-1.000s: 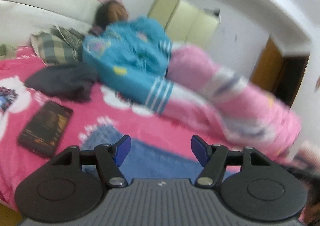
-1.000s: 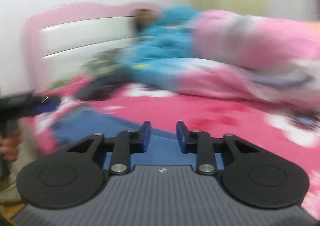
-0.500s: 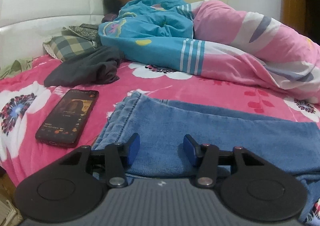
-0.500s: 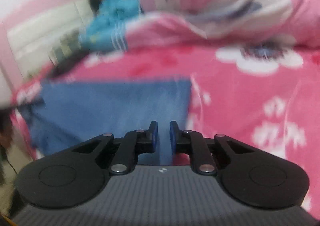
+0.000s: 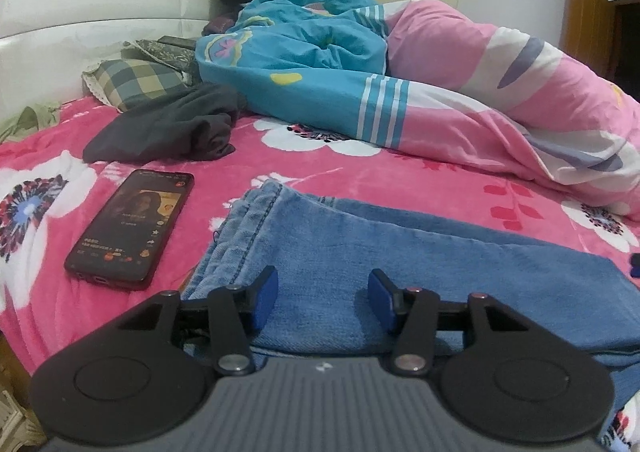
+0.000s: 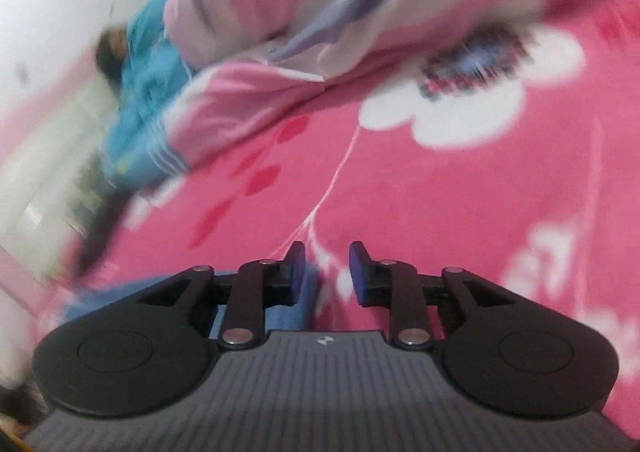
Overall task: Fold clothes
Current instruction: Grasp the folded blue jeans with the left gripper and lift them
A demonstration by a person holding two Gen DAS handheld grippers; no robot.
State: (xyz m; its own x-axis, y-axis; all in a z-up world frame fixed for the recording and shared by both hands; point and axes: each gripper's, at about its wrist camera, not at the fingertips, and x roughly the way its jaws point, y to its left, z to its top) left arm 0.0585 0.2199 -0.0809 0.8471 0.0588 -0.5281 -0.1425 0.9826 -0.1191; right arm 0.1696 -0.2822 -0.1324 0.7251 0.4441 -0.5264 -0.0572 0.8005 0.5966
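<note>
Blue jeans [image 5: 400, 252] lie folded flat on the pink flowered bed cover [image 5: 400, 180]. My left gripper [image 5: 323, 284] hangs low over their near edge by the hem end. Its jaws are opening, with denim below the fingers and no pad pressing on it. The right wrist view is blurred and tilted. There my right gripper [image 6: 328, 256] sits at the end of the jeans [image 6: 286, 318], its jaws opening. Denim shows under the left finger only. The gap between the pads shows pink cover and nothing is held.
A phone [image 5: 130, 226] with a lit screen lies left of the jeans. Behind it is a crumpled dark grey garment [image 5: 168, 128] and a checked pillow [image 5: 132, 82]. A person lies under a blue and pink quilt [image 5: 304, 64] across the far side.
My left gripper dropped a little over the jeans, and its jaws narrowed and then spread slightly. My right gripper swept sideways off the denim onto the pink cover, rolling, and its jaws widened.
</note>
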